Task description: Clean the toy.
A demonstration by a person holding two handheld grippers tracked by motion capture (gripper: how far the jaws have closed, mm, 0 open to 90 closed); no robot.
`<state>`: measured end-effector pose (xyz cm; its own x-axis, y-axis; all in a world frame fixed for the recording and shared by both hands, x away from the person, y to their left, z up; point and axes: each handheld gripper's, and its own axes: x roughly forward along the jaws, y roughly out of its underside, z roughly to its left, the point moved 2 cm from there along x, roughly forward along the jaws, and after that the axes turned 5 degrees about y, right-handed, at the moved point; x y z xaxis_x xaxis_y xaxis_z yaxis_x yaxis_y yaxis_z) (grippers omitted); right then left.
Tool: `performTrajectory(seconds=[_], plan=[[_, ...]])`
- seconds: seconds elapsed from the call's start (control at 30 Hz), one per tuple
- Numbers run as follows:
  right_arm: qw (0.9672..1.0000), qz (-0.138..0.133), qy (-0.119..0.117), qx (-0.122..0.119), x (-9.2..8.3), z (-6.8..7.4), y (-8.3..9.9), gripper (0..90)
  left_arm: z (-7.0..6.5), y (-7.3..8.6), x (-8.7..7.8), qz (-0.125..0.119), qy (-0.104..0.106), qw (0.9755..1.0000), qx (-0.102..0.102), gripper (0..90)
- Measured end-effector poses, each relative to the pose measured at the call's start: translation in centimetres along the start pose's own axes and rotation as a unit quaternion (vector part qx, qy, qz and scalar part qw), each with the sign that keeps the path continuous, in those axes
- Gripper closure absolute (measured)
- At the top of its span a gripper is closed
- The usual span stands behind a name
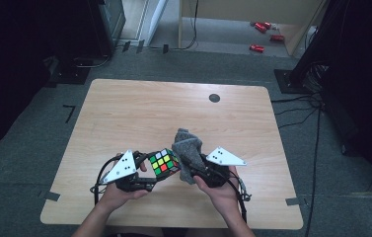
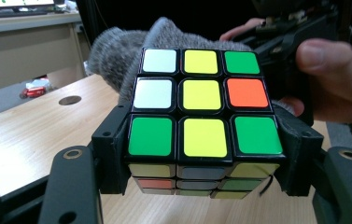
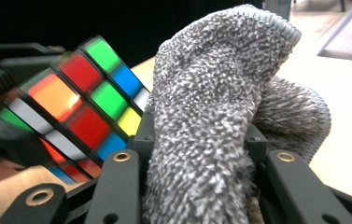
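The left gripper (image 2: 201, 186) has its two black jaws closed on the bottom layer of a puzzle cube (image 2: 200, 102), one jaw against each side, with the upper two layers standing free above them. That low hold is the first risk: a sideways push from the cloth could lever the cube over in the jaws, or turn a layer instead of wiping it.

Just beyond the cube, pressed against its far side, is a grey towel (image 3: 215, 121), bunched and clamped between the jaws of the right gripper (image 3: 201, 154). Its folds rise well above that tool's tips, so a loose fold could catch on a cube corner and drag it, or slip out of the grip. Whether the cloth is held firmly low down I cannot quite tell, since its pile hides the pads.

The cube is scrambled: black-bodied with glossy stickers, the face toward the left tool showing white, yellow, green and one orange. It is held above the near edge of the wooden table (image 1: 139, 108), between the person's two hands.
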<state>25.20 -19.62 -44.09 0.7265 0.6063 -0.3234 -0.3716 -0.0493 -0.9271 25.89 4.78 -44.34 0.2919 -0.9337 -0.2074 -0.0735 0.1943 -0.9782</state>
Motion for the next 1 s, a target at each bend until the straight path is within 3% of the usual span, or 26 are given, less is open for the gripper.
performTrajectory(seconds=[0.03,0.07,0.17,0.2,0.3,0.37,0.43,0.47,0.53,0.57,0.6,0.67,0.7,0.8,0.9,1.0], plan=[[1.0000,0.001,0.004,0.000,-0.1,-0.1,-0.1,63.0,0.0,0.0,0.0,-0.001,-0.001,1.0000,-0.002,34.6],[0.9998,-0.016,0.006,0.004,-0.5,-0.1,-0.5,63.5,0.0,0.0,0.0,0.003,-0.004,1.0000,0.003,34.6],[0.9986,-0.051,-0.010,0.009,-1.5,0.6,-1.5,63.7,-0.2,0.1,0.2,0.011,-0.002,0.9999,0.011,34.6],[0.9986,-0.051,-0.010,0.009,-1.5,0.6,-1.5,63.7,-0.3,0.1,0.4,0.016,-0.001,0.9998,0.015,34.6],[0.9964,-0.074,-0.039,0.006,-2.2,2.0,-2.4,63.6,-0.8,0.1,0.8,0.018,0.009,0.9996,0.022,34.6],[0.9972,-0.064,-0.039,0.003,-1.8,2.2,-2.1,63.7,-0.8,0.0,0.7,0.016,0.010,0.9996,0.021,34.6],[0.9972,-0.060,-0.041,0.015,-1.6,2.0,-1.8,63.8,-0.7,0.0,0.6,0.015,0.009,0.9997,0.019,34.6],[0.9979,-0.041,-0.036,0.034,-0.9,1.2,-1.0,63.8,-0.6,0.0,0.4,0.012,0.008,0.9998,0.014,34.6],[0.9989,-0.016,-0.025,0.036,-0.4,0.6,-0.4,63.8,-0.3,0.0,0.2,0.007,0.006,0.9999,0.007,34.6],[0.9989,-0.016,-0.025,0.036,-0.4,0.6,-0.4,63.8,-0.2,0.0,0.1,0.004,0.005,1.0000,0.005,34.6],[0.9991,0.005,-0.015,0.039,0.0,0.2,0.0,63.7,0.0,0.0,-0.1,0.000,0.001,1.0000,0.002,34.6],[0.9990,0.013,-0.014,0.041,0.0,0.1,0.0,63.7,0.1,0.0,-0.1,-0.001,-0.002,1.0000,0.002,34.6],[0.9990,0.012,-0.015,0.040,-0.1,0.0,-0.1,63.6,0.2,0.1,-0.2,0.000,-0.004,1.0000,0.000,34.6],[0.9983,-0.024,-0.029,0.043,-1.3,0.6,-1.4,63.4,0.1,0.4,0.1,0.012,0.000,0.9999,0.004,34.6],[0.9977,-0.038,-0.038,0.041,-1.6,1.0,-1.8,63.3,-0.2,0.4,0.4,0.018,0.006,0.9997,0.013,34.6],[0.9982,-0.029,-0.045,0.028,-1.3,1.5,-1.6,63.2,-0.6,0.2,0.6,0.020,0.006,0.9996,0.020,34.6]])
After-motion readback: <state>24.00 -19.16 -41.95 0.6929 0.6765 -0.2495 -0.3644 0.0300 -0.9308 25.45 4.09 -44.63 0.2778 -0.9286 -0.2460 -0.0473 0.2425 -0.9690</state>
